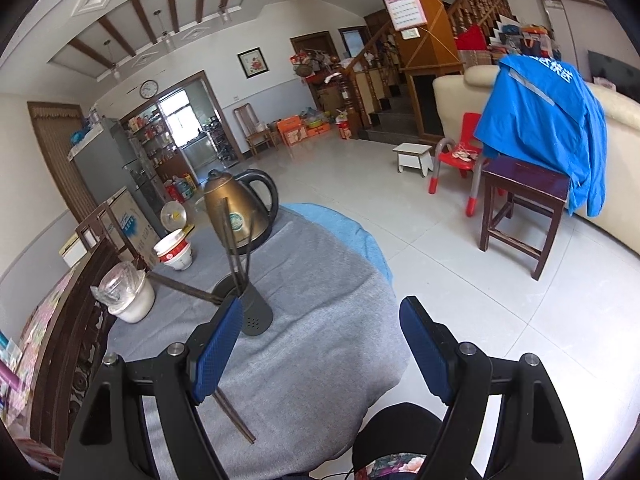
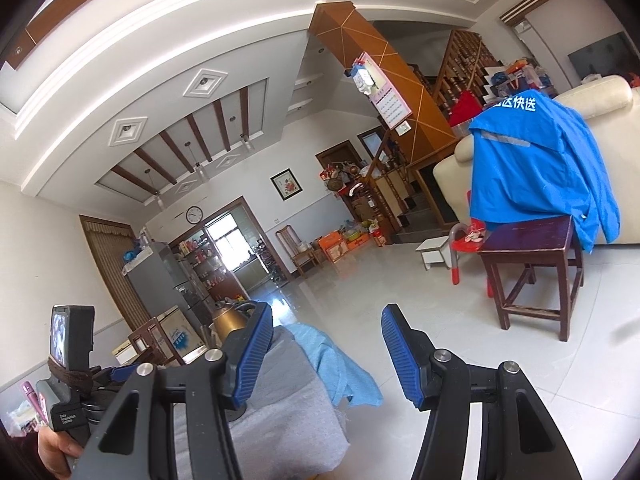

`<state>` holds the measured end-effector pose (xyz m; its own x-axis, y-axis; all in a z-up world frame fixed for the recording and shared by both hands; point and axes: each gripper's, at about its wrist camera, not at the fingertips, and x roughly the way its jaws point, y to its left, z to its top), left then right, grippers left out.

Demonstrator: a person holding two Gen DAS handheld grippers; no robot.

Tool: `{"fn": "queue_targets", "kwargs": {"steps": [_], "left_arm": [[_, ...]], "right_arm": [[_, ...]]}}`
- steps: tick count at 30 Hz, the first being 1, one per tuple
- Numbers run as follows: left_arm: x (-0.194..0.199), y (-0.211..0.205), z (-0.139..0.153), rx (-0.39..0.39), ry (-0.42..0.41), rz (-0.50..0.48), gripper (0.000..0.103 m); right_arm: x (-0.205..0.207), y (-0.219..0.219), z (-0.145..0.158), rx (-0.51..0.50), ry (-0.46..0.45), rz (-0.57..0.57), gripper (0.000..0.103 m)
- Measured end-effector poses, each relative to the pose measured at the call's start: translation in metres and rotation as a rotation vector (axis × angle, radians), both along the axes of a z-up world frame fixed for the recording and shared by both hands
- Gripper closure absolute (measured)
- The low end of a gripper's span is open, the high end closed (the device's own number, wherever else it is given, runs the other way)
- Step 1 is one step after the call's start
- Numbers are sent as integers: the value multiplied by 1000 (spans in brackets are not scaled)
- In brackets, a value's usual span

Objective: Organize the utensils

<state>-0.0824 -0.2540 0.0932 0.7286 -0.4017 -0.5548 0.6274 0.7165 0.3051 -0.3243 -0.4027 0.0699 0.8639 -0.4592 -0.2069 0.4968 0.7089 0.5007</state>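
In the left wrist view a dark grey utensil holder (image 1: 250,312) stands on the grey-clothed table (image 1: 320,328), with several dark chopsticks (image 1: 236,240) upright in it. One more pair of brown chopsticks (image 1: 234,416) lies on the cloth, passing behind my left finger. A further pair (image 1: 184,286) lies left of the holder. My left gripper (image 1: 320,344) is open and empty, just in front of the holder. My right gripper (image 2: 326,356) is open and empty, raised over the table's right edge; it sees the left gripper's handle (image 2: 68,384) at the lower left.
A bronze kettle (image 1: 236,208), a red-and-white bowl (image 1: 176,252) and a white pot with a plastic bag (image 1: 128,292) stand at the table's back and left. A dark wooden stool (image 1: 520,208) and a red chair (image 1: 456,152) stand on the tiled floor to the right.
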Motion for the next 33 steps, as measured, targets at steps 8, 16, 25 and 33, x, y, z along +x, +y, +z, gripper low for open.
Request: {"fn": "queue_targets", "kwargs": {"steps": [8, 16, 25, 33], "left_arm": [[19, 60, 1, -75, 23, 104, 22], [52, 148, -4, -146, 62, 284, 22], [70, 259, -21, -208, 62, 456, 22], [78, 355, -58, -219, 56, 611, 22]], "right_arm": [[26, 21, 1, -10, 4, 70, 42], [84, 68, 2, -23, 15, 221, 42], [157, 154, -6, -56, 56, 437, 42], [218, 224, -37, -22, 142, 631, 42]]}}
